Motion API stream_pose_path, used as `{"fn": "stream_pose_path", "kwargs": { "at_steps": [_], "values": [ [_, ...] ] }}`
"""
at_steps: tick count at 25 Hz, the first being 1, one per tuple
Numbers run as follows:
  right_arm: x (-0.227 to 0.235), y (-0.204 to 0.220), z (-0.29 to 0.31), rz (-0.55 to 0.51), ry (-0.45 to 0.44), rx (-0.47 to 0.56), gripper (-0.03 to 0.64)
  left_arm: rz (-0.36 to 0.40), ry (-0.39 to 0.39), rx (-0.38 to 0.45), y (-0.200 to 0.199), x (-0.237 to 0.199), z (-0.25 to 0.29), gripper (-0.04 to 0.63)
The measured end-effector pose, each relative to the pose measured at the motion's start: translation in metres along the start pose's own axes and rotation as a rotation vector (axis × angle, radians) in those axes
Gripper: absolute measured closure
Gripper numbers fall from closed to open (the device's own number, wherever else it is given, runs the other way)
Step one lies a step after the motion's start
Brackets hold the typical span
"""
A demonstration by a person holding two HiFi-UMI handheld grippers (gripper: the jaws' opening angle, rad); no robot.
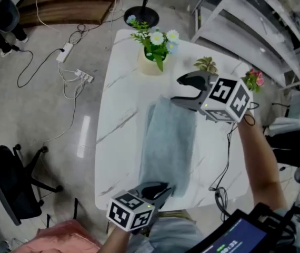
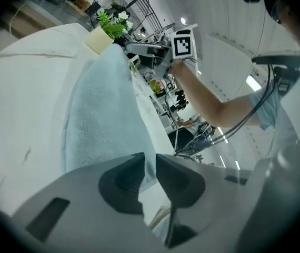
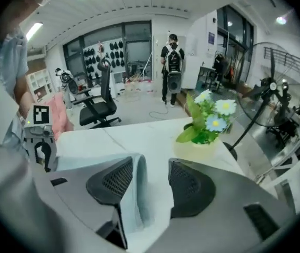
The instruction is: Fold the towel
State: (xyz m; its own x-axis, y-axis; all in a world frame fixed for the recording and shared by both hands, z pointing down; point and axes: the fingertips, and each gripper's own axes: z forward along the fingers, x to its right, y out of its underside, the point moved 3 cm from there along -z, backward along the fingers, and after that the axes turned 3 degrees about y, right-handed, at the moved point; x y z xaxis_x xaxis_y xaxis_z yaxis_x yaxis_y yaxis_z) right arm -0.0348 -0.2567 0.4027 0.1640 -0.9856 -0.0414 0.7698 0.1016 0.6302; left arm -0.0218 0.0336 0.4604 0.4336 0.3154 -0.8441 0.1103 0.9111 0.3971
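blue towel [image 1: 168,141] pinched in left hand-held gripper [image 1: 160,190], loose inside the open right hand-held gripper [image 1: 176,90].

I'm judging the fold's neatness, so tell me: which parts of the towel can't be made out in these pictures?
Near end of the towel: head view, under the left gripper.
Far right corner: head view, behind the right gripper.
Most of its length: right gripper view, blocked by that gripper's own body.
Layer count: too fine in every view.
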Motion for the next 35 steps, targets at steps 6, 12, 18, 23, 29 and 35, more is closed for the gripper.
{"fn": "stream_pose_path", "kwargs": {
  "at_steps": [6, 12, 18, 23, 29, 35],
  "values": [
    [0.008, 0.001, -0.024, 0.053, 0.136, 0.092, 0.445, 0.018, -0.015, -0.033, 0.0, 0.0, -0.007, 0.528],
    [-0.05, 0.103, -0.01, 0.026, -0.017, -0.094, 0.589, 0.072, -0.044, -0.163, 0.014, -0.008, 0.003, 0.526],
    [0.004, 0.113, 0.009, 0.216, 0.042, 0.004, 0.598, 0.079, -0.064, -0.193, 0.016, -0.01, 0.006, 0.538],
    [0.017, 0.104, 0.009, 0.237, 0.113, 0.004, 0.569, 0.065, -0.073, -0.19, 0.016, -0.013, 0.006, 0.552],
    [-0.079, 0.078, -0.062, 0.207, 0.176, 0.08, 0.571, 0.168, -0.095, -0.117, -0.012, 0.001, -0.026, 0.543],
    [-0.234, 0.106, -0.054, 0.266, 0.039, 0.084, 0.574, 0.288, -0.116, -0.283, 0.014, -0.018, -0.027, 0.54]
  ]
}}
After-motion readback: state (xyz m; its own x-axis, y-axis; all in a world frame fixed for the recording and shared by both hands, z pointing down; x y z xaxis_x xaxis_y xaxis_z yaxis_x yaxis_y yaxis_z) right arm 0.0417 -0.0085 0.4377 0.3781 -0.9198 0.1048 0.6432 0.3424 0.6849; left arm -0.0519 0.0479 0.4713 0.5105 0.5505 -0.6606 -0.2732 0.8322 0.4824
